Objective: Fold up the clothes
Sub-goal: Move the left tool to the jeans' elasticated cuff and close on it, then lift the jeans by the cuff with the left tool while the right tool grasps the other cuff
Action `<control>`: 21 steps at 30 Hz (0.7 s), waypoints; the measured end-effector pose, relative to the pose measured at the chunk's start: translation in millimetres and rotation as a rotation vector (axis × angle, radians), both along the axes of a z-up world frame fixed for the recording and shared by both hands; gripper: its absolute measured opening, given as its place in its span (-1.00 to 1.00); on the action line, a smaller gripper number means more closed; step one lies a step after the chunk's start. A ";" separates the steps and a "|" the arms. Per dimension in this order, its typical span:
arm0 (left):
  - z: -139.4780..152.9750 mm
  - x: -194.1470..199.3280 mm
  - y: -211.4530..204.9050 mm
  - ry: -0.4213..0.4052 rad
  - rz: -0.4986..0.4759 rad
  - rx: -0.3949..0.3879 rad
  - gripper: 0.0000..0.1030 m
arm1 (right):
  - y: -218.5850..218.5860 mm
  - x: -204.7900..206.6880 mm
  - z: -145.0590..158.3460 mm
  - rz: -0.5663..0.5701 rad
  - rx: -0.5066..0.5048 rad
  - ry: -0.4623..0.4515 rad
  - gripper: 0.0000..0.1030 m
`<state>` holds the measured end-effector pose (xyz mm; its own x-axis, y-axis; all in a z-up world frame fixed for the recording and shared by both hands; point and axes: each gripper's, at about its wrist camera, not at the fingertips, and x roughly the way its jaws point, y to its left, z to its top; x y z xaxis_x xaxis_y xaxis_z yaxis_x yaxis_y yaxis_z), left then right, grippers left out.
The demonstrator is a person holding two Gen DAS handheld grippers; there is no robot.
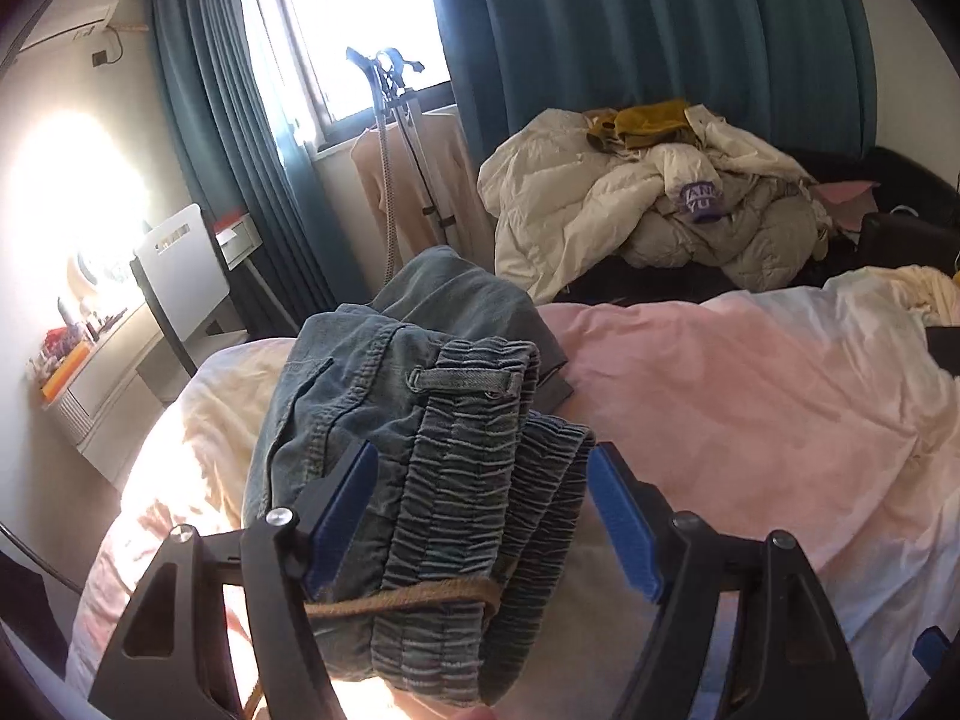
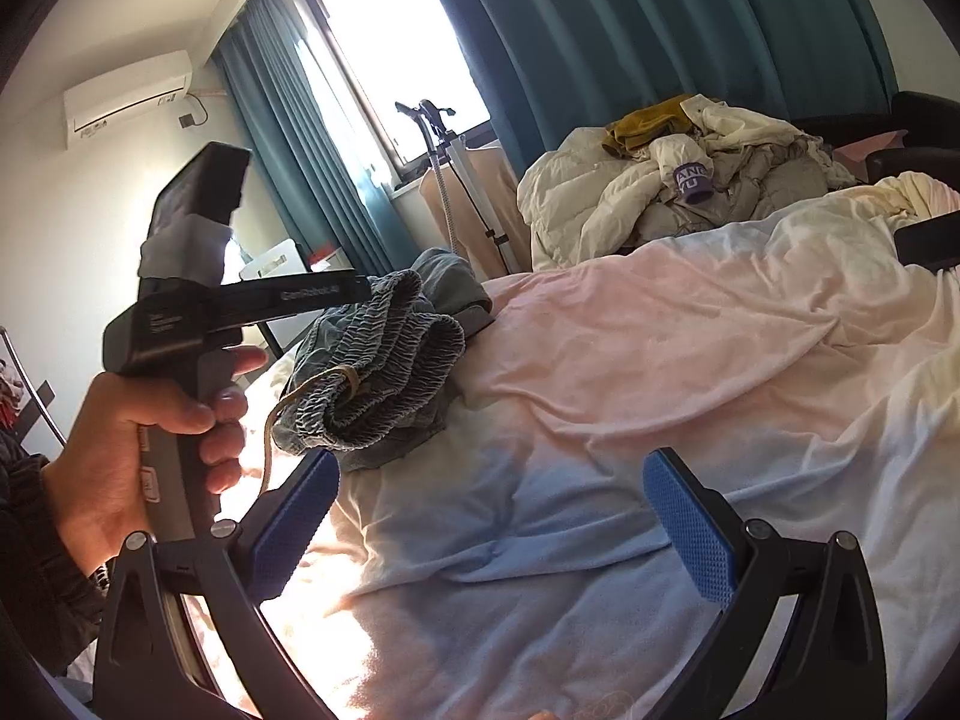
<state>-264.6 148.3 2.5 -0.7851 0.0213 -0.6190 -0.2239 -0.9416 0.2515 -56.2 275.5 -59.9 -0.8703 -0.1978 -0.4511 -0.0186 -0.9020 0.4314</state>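
My left gripper (image 1: 480, 516) tilted down, jaws released around folded denim trousers (image 1: 420, 396), right gripper (image 2: 489, 531) jaws released over pink bed (image 2: 690, 360), teal curtains (image 2: 630, 30) behind.

Purple cuff (image 1: 701, 199) on the heap of pale jackets: white letters "ANG" over "YU", partly hidden. Left hand-held gripper (image 2: 294, 294): faint, blurred lettering on the black bar, not surely readable.
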 end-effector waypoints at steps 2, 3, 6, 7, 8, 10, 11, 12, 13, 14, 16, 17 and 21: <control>-9.4 -13.7 7.9 -0.010 0.018 -0.049 0.44 | 2.6 -4.4 -4.3 -0.001 -0.009 -0.008 1.00; -13.9 -21.2 11.2 -0.014 0.034 -0.078 0.43 | 4.3 -6.4 -6.7 -0.002 -0.015 -0.013 1.00; -23.0 -43.0 10.2 -0.020 0.110 -0.109 -0.18 | 9.6 -12.4 -14.7 -0.002 -0.044 -0.031 1.00; -22.9 -47.4 5.5 -0.017 0.128 -0.074 -0.23 | 10.5 -14.1 -17.0 -0.001 -0.052 -0.035 1.00; -23.6 -49.3 3.1 -0.003 0.145 -0.061 -0.23 | 11.4 -15.7 -19.3 0.000 -0.060 -0.039 1.00; -32.0 -53.5 7.5 -0.015 0.142 -0.097 -0.23 | 12.5 -19.2 -23.6 0.002 -0.071 -0.048 1.00; -37.0 -54.8 10.9 -0.029 0.134 -0.121 -0.25 | 11.8 -20.9 -25.2 0.005 -0.068 -0.054 1.00; -39.5 -52.5 14.6 -0.022 0.122 -0.145 -0.29 | 11.1 -22.6 -26.6 0.010 -0.066 -0.058 1.00; -39.3 -48.5 17.0 -0.006 0.114 -0.158 -0.48 | 10.4 -23.5 -27.4 0.015 -0.066 -0.059 1.00; -36.9 -44.6 17.2 0.006 0.115 -0.152 -0.63 | 9.7 -23.8 -27.6 0.019 -0.066 -0.056 1.00; -26.3 -36.8 11.9 0.025 0.136 -0.104 -0.78 | 7.5 -23.0 -26.7 0.023 -0.056 -0.049 1.00; -19.9 -31.8 9.1 0.039 0.141 -0.093 -0.82 | 7.0 -22.5 -25.8 0.022 -0.051 -0.045 1.00; 10.4 -6.8 -9.0 0.096 0.161 -0.038 -0.88 | 6.2 -19.5 -21.4 0.017 -0.036 -0.026 1.00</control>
<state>-271.3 139.3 12.8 -0.8321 -0.1312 -0.5389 -0.0445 -0.9527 0.3007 -75.7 281.6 -81.2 -0.8545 -0.2292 -0.4661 -0.0151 -0.8861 0.4633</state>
